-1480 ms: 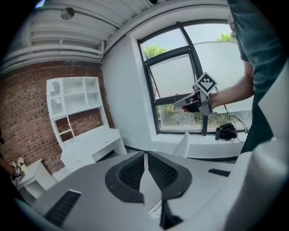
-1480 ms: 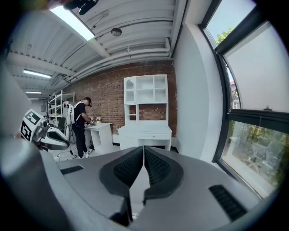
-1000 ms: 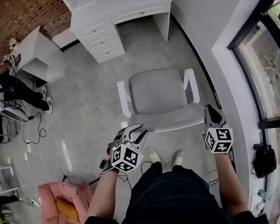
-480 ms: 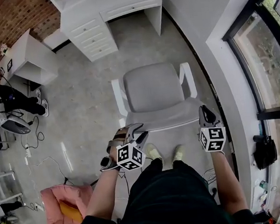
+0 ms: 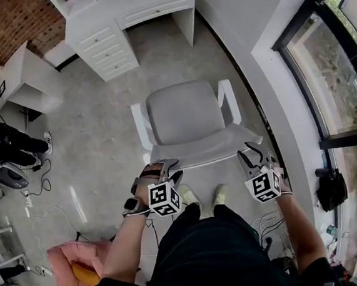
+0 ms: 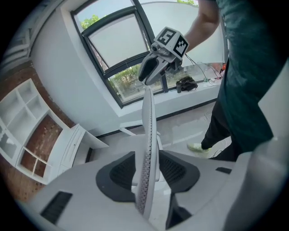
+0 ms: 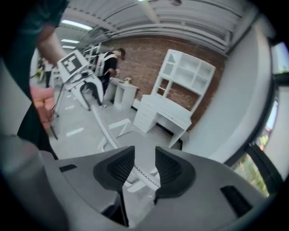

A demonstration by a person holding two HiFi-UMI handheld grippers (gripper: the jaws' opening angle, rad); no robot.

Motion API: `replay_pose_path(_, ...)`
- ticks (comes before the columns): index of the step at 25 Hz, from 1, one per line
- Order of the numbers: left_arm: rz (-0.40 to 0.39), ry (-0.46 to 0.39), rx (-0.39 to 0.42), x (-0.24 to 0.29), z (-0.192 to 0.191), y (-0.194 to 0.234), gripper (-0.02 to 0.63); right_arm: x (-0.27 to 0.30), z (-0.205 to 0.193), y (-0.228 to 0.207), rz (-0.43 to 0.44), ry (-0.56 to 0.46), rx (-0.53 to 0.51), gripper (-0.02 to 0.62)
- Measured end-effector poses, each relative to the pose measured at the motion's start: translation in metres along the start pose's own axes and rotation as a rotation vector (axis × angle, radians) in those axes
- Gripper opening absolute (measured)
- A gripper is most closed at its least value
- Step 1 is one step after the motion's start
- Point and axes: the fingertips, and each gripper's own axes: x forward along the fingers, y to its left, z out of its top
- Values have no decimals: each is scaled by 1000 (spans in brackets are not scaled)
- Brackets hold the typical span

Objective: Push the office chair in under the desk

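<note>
A white office chair with a grey seat (image 5: 179,114) stands on the floor, facing the white desk (image 5: 128,12) and about a chair's length short of it. The top edge of its backrest (image 5: 199,157) is nearest me. My left gripper (image 5: 166,165) is at the edge's left end. Its jaws are opening, and the thin mesh edge (image 6: 145,153) runs between the pads with a gap on each side. My right gripper (image 5: 253,153) is at the right end. Its jaws are opening too, and the edge (image 7: 135,170) passes loosely between them.
The desk has a drawer stack (image 5: 103,49) on the left and a kneehole on the right. A wall with a window (image 5: 272,67) runs close along the right. A small white table (image 5: 18,79), a seated person (image 5: 2,137), cables and a pink cushion (image 5: 68,269) are at left.
Both grippers have loosened off the backrest's top edge: the left one spread wide, then the right one parted. The right gripper has drawn slightly back from the backrest's corner.
</note>
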Motion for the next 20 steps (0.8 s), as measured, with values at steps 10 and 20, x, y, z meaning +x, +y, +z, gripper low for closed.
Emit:
replay_pose_path(10, 39, 58, 71, 22, -4, -6, 104, 2, -21, 29, 162, 45, -556, 168)
replay_pose_path(20, 117, 93, 184, 44, -29, 3, 63, 75, -80, 14, 96, 156, -706, 166)
